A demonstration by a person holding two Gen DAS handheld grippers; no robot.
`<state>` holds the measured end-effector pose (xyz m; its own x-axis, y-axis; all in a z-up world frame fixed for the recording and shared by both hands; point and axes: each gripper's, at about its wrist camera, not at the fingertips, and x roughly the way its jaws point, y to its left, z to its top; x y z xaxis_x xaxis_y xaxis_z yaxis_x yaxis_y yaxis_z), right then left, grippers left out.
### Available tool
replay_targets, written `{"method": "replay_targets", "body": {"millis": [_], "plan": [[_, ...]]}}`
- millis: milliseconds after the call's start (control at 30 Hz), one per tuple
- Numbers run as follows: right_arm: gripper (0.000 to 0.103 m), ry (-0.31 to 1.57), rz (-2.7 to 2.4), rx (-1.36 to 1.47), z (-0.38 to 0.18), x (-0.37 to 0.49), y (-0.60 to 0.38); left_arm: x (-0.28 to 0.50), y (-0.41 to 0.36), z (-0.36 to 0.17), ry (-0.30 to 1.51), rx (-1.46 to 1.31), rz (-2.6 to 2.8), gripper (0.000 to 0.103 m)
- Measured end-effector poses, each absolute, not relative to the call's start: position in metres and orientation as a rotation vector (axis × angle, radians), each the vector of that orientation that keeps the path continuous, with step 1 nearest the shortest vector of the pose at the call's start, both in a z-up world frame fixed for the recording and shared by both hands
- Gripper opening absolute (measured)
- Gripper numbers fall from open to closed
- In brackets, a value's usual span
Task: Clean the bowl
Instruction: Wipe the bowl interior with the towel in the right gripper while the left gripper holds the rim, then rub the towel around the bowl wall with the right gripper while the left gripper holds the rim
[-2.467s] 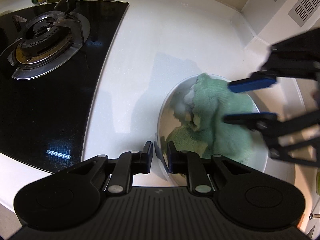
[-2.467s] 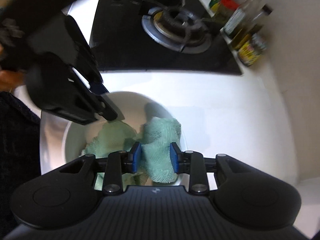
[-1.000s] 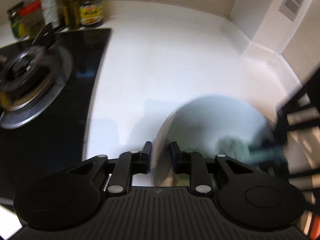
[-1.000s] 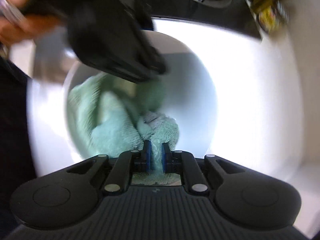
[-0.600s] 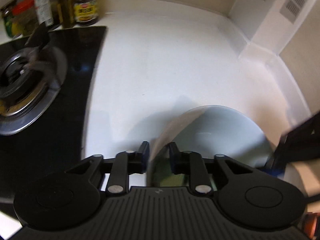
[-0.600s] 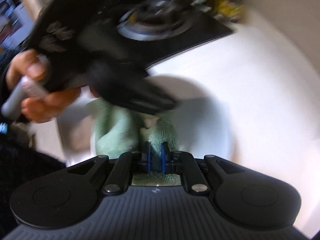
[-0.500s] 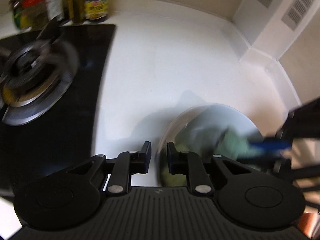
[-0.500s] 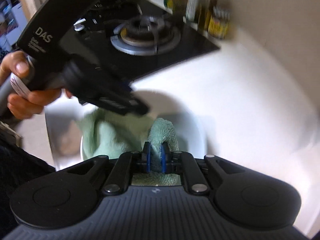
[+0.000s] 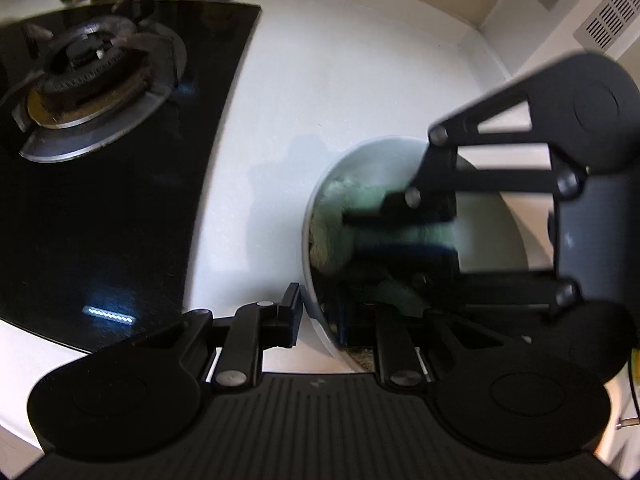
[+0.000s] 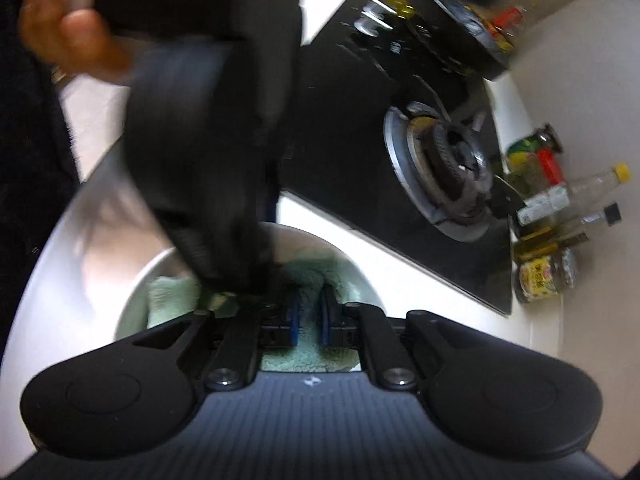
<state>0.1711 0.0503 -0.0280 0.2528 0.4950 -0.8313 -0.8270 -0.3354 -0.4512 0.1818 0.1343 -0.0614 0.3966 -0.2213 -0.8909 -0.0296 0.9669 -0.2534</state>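
**Operator:** Right now I'm mid-wipe. My right gripper [image 10: 307, 314] has its jaws narrow and pinched on the green terry cloth [image 10: 308, 354], and they have just been closing a little further on that fold. In the left wrist view it reaches in from the right of the frame, fingers down in the white bowl [image 9: 490, 220].

**Observer:** And where does the bowl sit?

**Operator:** On the white countertop [image 9: 344, 80], lower middle of the left wrist view, just right of the black gas hob [image 9: 120, 200]. The sauce bottles [image 10: 560, 216] stand well apart, at the right edge of the right wrist view.

**Observer:** Is your left gripper steadying it?

**Operator:** My left gripper [image 9: 318, 316] straddles the near rim, one finger outside the wall and one inside. Its jaws stand at a middling gap and have just been opening slightly. I can't tell whether the pads actually press on the rim. My left hand [image 10: 68, 36] shows blurred at the upper left of the right wrist view.

**Observer:** What does the next move call for?

**Operator:** I judge the inner wall needs more passes. I'd firm the left grip on the rim first, so the bowl can't skate, then sweep the cloth around the wall and across the bottom.
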Motion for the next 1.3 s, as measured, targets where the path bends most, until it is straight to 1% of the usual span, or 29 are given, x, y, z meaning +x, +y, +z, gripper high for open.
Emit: {"method": "replay_targets", "body": {"millis": [33,100,267,333,467,633,700,800,900,967,1033,1133,1267,1300], "plan": [[0.007,0.350,1.351,-1.328,-0.030,0.174,0.053,0.182,0.135,-0.062,1.159,-0.243,-0.124,0.025],[0.008,0.385,1.206,-1.361,-0.035,0.175,0.056,0.182,0.136,-0.063,1.152,-0.246,-0.122,0.026],[0.008,0.637,0.985,-1.353,-0.032,0.190,0.054,0.188,0.137,-0.062,1.112,-0.231,-0.089,0.028],[0.008,0.747,0.962,-1.363,-0.026,0.183,0.043,0.192,0.136,-0.063,1.101,-0.225,-0.080,0.028],[0.009,0.937,1.011,-1.298,-0.019,0.170,0.031,0.204,0.128,-0.071,1.119,-0.219,-0.122,0.024],[0.009,1.041,1.153,-1.108,-0.014,0.155,0.016,0.223,0.115,-0.074,1.140,-0.198,-0.188,0.026],[0.009,1.031,1.175,-1.059,-0.017,0.150,0.013,0.229,0.111,-0.075,1.155,-0.191,-0.211,0.028],[0.009,0.995,1.151,-0.822,-0.023,0.154,0.012,0.233,0.107,-0.075,1.161,-0.173,-0.232,0.029],[0.009,1.015,1.061,-0.638,-0.022,0.166,-0.002,0.237,0.115,-0.070,1.201,-0.202,-0.262,0.020],[0.009,1.014,1.028,-0.612,-0.017,0.168,-0.012,0.234,0.122,-0.062,1.234,-0.226,-0.258,0.019],[0.009,0.994,1.000,-0.604,-0.010,0.170,-0.022,0.233,0.128,-0.055,1.243,-0.236,-0.264,0.016],[0.009,0.945,0.963,-0.634,0.002,0.165,-0.030,0.229,0.136,-0.048,1.255,-0.257,-0.270,0.013],[0.009,0.798,0.937,-0.680,0.018,0.168,-0.028,0.219,0.139,-0.046,1.246,-0.239,-0.243,0.011],[0.009,0.735,0.971,-0.728,0.016,0.166,-0.021,0.218,0.138,-0.046,1.241,-0.232,-0.241,0.010]]}}
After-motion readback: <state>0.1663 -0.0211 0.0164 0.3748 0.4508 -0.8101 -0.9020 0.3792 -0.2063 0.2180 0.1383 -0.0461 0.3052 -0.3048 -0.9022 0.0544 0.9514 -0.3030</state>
